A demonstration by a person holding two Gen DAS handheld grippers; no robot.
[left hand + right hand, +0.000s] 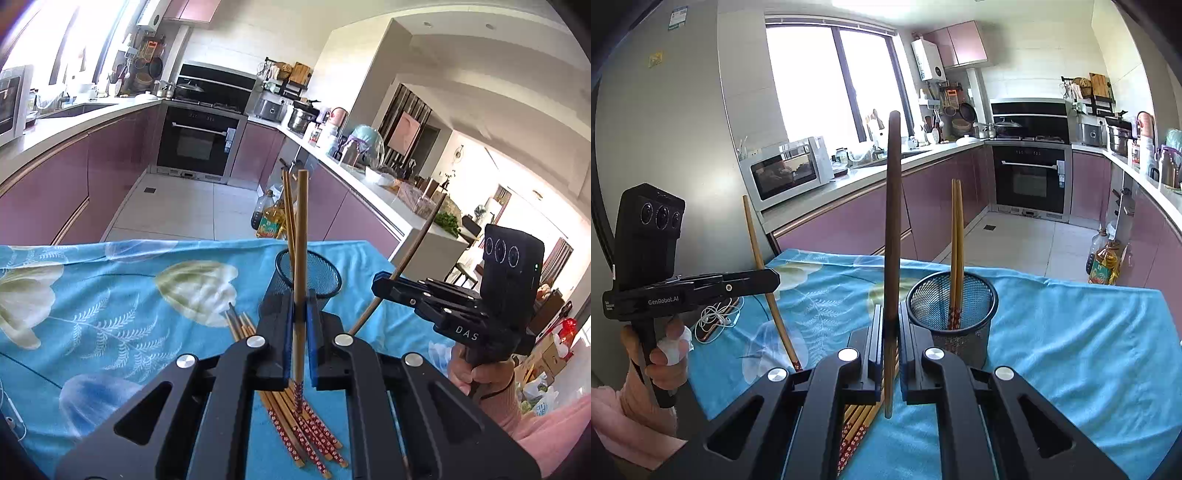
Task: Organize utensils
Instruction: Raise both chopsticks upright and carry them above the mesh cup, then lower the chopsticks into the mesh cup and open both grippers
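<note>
Both cams sit right behind my fingers, looking forward and a bit down over the blue cloth [110, 295]. Left cam faces the oven [195, 142] and right counter, right cam faces the window [831, 81] wall. Both catch the mesh cup [955, 306] close up, and each sees the other gripper.

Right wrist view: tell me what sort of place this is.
Most likely a home kitchen. A built-in oven sits under a stove with a pot, a microwave stands on the counter by the window, and pink cabinets line the walls.
</note>
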